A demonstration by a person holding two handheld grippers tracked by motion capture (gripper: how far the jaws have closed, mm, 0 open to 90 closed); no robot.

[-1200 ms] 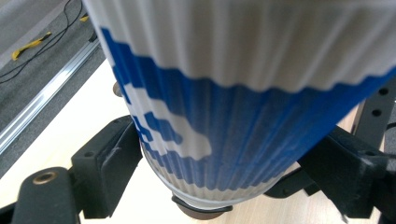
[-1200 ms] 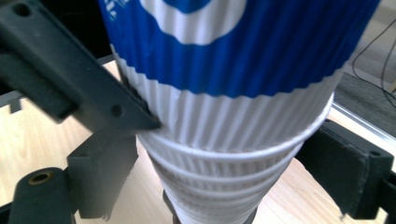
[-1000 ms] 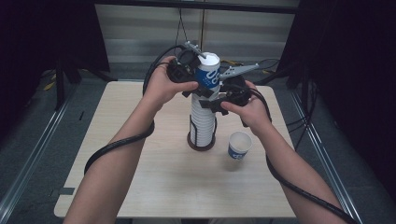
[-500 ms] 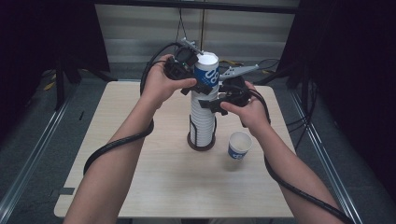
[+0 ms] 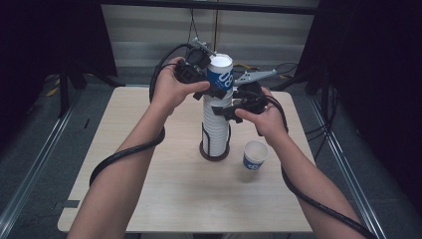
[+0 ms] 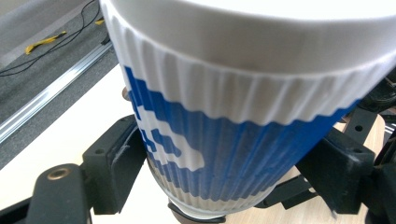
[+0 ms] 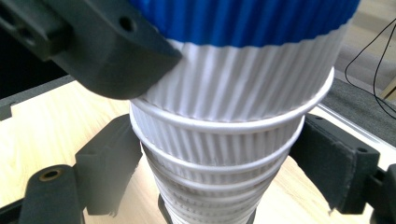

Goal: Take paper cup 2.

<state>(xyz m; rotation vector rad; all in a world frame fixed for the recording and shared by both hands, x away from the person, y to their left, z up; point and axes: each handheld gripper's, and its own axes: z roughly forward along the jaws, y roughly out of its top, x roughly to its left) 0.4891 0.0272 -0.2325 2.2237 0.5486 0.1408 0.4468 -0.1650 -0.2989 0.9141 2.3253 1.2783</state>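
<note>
Centre of the high view: the tall stack of cups (image 5: 216,127) stands in its holder (image 5: 215,151) on the surface (image 5: 149,189), and the top cup (image 5: 220,74) is right in play. The left claw (image 5: 213,91) has just been closing, and in its own view the jaws sit against both sides of that blue-and-white top cup (image 6: 233,140). The right claw (image 5: 225,110) sits lower, jaws half-spread and bracing the stack (image 7: 219,154) just under the rims. Ribbed paper, light, easily crushed, so I'd say a gentle squeeze on the ribbed wall below the rim is best. A lone cup (image 5: 255,155) waits lower right of the stack.
</note>
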